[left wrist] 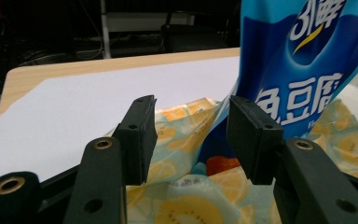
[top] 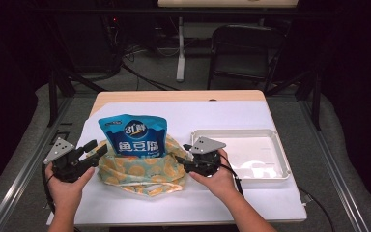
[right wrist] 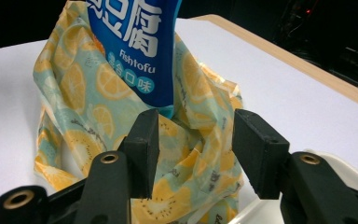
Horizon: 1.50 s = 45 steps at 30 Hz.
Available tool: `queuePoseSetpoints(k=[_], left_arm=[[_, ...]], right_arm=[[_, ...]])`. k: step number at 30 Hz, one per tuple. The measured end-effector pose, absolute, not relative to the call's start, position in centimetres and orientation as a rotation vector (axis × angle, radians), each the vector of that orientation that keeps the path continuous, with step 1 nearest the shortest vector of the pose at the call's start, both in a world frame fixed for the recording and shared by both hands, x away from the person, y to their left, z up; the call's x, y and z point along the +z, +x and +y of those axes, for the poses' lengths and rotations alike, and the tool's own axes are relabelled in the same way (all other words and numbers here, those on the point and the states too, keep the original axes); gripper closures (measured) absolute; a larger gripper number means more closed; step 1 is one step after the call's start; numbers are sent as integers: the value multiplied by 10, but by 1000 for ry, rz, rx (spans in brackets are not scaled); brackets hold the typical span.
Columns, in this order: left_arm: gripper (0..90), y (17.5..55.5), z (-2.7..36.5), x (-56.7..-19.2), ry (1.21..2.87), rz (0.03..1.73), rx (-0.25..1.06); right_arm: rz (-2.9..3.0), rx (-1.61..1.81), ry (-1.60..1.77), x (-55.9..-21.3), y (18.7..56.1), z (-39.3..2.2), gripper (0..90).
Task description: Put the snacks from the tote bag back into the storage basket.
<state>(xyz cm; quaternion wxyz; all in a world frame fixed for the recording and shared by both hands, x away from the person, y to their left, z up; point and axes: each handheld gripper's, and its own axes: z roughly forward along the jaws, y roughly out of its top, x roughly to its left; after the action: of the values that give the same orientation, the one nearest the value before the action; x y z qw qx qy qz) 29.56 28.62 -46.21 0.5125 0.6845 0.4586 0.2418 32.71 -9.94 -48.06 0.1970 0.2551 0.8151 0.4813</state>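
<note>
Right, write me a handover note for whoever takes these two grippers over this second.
Left gripper: open, at the left edge of the fruit-print bag, cloth between its jaws but not pinched.
Right gripper: open, at the bag's right edge, cloth in front of its jaws, nothing gripped.
Blue snack packet: standing upright in the bag, its top half sticking out above the cloth.
White tray: to the right of the bag, nothing in it.
Done: packet appears to be partly in the bag.
Left, as I judge it: grip both edges of the bag and pull them up around the packet.
</note>
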Motion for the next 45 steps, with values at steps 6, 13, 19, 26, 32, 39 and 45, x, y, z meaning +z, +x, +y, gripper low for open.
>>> queuePoseSetpoints(k=[6,13,19,26,32,39,45], left_arm=[[521,300,282,-461,1630,1080,531],[545,307,272,-462,1659,1043,506],[528,310,264,-463,1669,1020,479],[544,315,261,-465,1662,1015,465],[607,318,261,-466,1660,1001,442],[654,320,260,-467,1669,985,425],[676,320,259,-466,1673,981,428]], right_arm=[[2266,1316,718,-482,325,-105,515],[2249,1291,725,-484,320,-111,515],[2240,1303,726,-487,317,-111,515],[2213,1367,791,-490,316,-107,516],[2216,1357,776,-493,314,-92,607],[2214,1379,804,-479,327,-75,693],[2239,1357,795,-473,336,-62,728]])
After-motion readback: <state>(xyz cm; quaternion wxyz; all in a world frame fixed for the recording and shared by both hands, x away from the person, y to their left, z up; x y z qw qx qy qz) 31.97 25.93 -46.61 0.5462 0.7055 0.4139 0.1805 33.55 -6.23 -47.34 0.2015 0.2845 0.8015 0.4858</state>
